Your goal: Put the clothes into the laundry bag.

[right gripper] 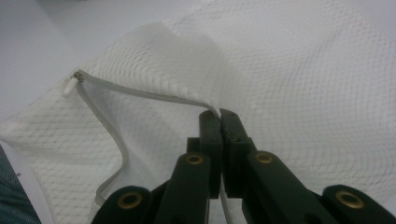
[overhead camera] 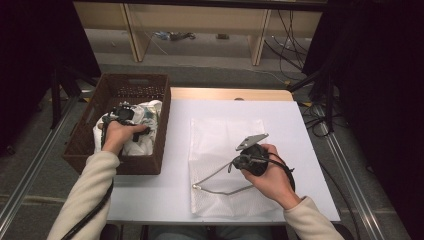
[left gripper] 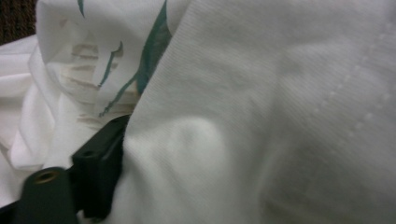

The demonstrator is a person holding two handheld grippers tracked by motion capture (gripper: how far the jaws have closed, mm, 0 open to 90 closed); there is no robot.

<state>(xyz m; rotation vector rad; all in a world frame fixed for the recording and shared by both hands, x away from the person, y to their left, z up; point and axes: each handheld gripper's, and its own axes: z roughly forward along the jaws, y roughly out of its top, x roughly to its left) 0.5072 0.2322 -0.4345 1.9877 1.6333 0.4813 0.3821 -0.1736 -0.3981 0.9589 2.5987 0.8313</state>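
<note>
now the right gripper [right gripper: 219, 116] is clamped on the zipper edge [right gripper: 140, 93] of the white mesh laundry bag [overhead camera: 225, 165], which lies flat on the white table [overhead camera: 300, 120] toward its near right. the left gripper [overhead camera: 122, 117] is down in the brown basket [overhead camera: 82, 135] at the table's left edge, buried in white clothing [left gripper: 261, 116]; can't tell if its jaws are gripping.
</note>
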